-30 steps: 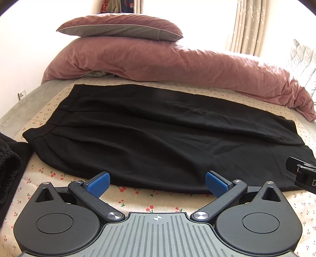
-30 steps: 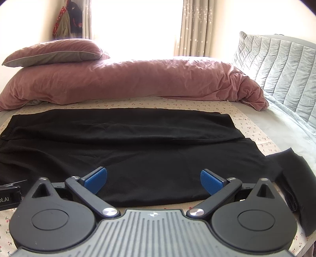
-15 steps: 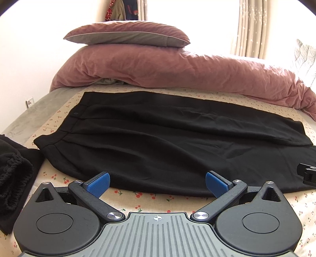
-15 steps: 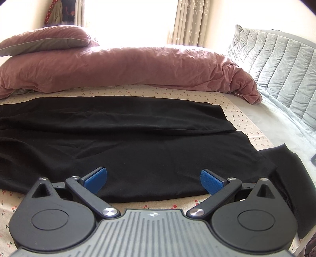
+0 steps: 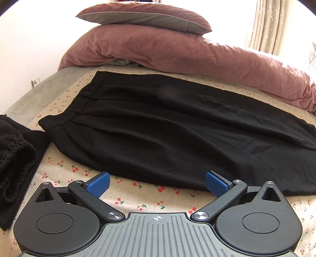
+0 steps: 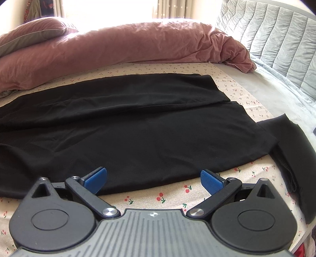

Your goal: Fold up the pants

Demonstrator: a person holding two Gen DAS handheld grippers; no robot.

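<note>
Black pants lie flat across the bed, waistband with a button to the left, legs running right. In the right wrist view the two leg ends lie side by side, hems at the right. My left gripper is open and empty, just in front of the pants' near edge by the hip. My right gripper is open and empty, its blue pads at the near edge of the nearer leg.
A cherry-print sheet covers the bed. A pink duvet and pillow lie behind the pants. Another black garment lies at the left, a folded black one at the right, near a grey padded headboard.
Both grippers have moved closer and lower toward the near edge of the pants. The left view has shifted left, and the right gripper has dropped out of it. Both stay open.
</note>
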